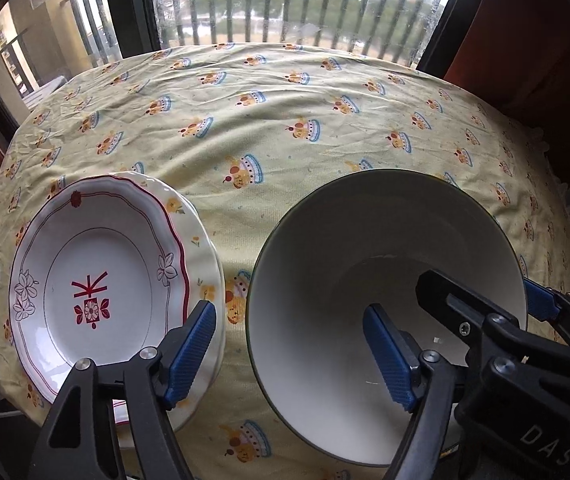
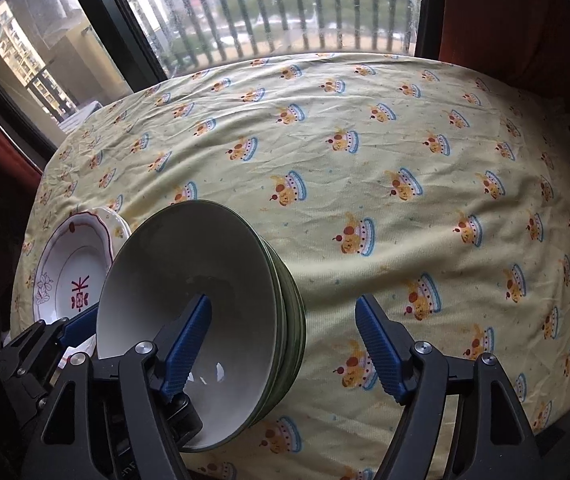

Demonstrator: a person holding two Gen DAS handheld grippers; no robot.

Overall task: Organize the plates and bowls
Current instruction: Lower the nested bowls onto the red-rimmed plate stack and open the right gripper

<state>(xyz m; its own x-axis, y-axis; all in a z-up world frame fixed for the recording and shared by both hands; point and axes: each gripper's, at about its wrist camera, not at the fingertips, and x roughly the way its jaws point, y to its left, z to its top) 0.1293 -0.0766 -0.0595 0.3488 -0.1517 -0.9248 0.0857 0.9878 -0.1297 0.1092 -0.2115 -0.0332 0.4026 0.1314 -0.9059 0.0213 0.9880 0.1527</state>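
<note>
Leftmost, a stack of plates sits near the desk's front edge, red-trimmed plate on top. Left gripper hangs over the gap between plates and bowls, fingers apart, gripping nothing; one finger over the plate rim, the other inside the top bowl. Just beside, green-rimmed bowls are nested in a stack. Right gripper straddles the bowls' right rim, fingers apart, not clamped.
</note>
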